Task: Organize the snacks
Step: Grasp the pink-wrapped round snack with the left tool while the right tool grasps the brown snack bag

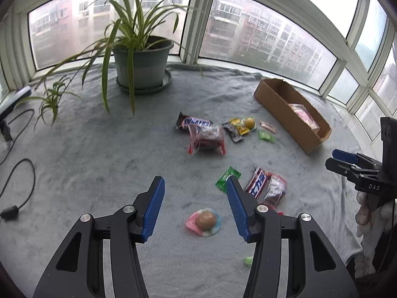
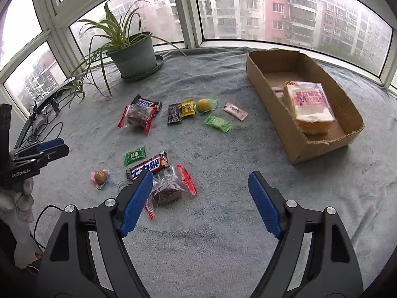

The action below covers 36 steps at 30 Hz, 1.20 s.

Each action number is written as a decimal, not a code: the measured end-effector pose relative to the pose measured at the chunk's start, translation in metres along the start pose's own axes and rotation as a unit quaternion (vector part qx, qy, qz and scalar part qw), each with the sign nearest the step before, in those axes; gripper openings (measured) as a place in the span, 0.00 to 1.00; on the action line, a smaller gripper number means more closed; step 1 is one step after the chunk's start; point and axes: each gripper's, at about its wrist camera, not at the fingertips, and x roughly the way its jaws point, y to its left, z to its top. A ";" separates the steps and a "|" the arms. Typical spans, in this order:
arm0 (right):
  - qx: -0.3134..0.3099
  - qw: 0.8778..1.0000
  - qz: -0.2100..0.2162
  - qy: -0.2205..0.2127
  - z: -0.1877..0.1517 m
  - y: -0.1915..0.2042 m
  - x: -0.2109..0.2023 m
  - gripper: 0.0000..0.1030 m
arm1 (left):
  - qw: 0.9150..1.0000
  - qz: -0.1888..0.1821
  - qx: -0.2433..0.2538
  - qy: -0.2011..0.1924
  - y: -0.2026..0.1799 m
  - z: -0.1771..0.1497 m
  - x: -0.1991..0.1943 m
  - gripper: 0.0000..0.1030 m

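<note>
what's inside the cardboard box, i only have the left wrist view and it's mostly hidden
Observer: The cardboard box holds a wrapped sandwich cake with red print, resting against the near end.
Operator: anything under it
Observer: Another pale packet peeks out behind it; I cannot tell what it is.
Operator: is the right gripper holding something
Observer: No. The right gripper is open and empty over the grey blanket, beside a red-edged brownie pack.
</note>
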 end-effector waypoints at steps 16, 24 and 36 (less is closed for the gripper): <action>0.041 0.993 0.053 0.099 -0.021 0.020 0.068 0.79 | 0.998 -0.023 -0.016 0.056 0.002 -0.050 0.048 0.49; 0.047 0.991 0.050 0.115 -0.018 0.027 0.086 0.79 | 0.998 -0.023 -0.009 0.058 0.000 -0.049 0.061 0.49; 0.027 0.993 0.025 0.109 -0.011 0.038 0.096 0.79 | 0.999 -0.018 0.016 0.040 -0.007 -0.051 0.064 0.38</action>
